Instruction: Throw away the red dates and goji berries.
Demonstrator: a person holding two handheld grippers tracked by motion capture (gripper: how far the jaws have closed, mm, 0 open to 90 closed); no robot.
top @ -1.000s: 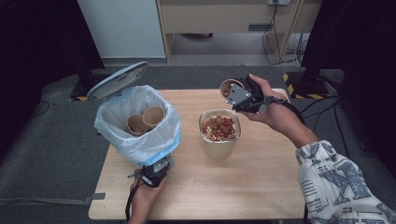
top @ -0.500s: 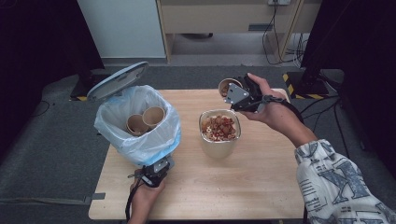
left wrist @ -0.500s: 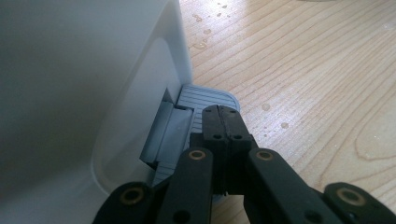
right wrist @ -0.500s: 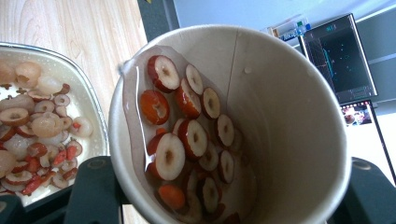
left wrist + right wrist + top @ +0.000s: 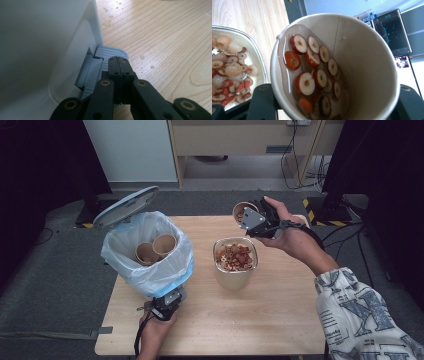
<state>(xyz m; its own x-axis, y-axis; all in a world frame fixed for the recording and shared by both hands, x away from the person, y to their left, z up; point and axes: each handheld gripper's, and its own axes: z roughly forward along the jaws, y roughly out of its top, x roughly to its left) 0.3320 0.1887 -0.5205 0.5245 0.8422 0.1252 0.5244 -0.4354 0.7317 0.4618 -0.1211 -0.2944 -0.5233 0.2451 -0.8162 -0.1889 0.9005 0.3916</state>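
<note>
Above the desk's [image 5: 280,320] far side, the right tool [image 5: 256,220] grasps a paper cup [image 5: 243,210] of sliced red fruit [image 5: 312,72], tipped mouth-first toward the bowl [image 5: 235,277], which lies just below and nearer the person. The left tool [image 5: 166,304], clenched with nothing between its jaws, presses the bin's [image 5: 150,275] pedal [image 5: 110,53], so the lid [image 5: 125,206] stands up.
</note>
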